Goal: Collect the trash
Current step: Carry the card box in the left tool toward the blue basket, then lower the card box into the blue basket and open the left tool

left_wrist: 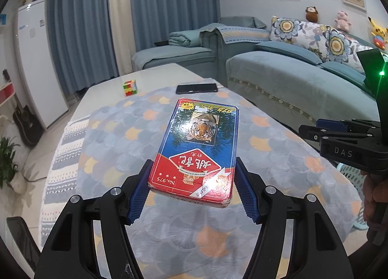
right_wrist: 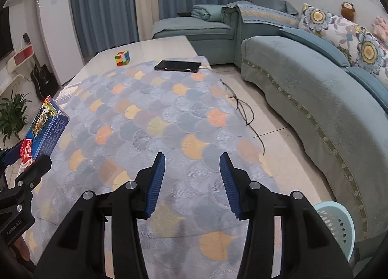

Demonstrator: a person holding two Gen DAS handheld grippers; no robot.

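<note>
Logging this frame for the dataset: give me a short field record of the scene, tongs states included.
left tongs: shut on red-and-blue cardboard playing-card box, held above the tablecloth
right tongs: open, empty
surface: fan-patterned blue and orange tablecloth
other items: multicoloured puzzle cube, black smartphone
bin: pale blue perforated plastic basket on the floor, lower right

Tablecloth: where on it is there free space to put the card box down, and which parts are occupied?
The patterned tablecloth is bare across its middle and near part, between the right gripper and the black phone. The far end is taken: the phone lies on the cloth's far edge, and the Rubik's cube stands beyond it on the white tabletop. The left gripper holds the playing-card box.
</note>
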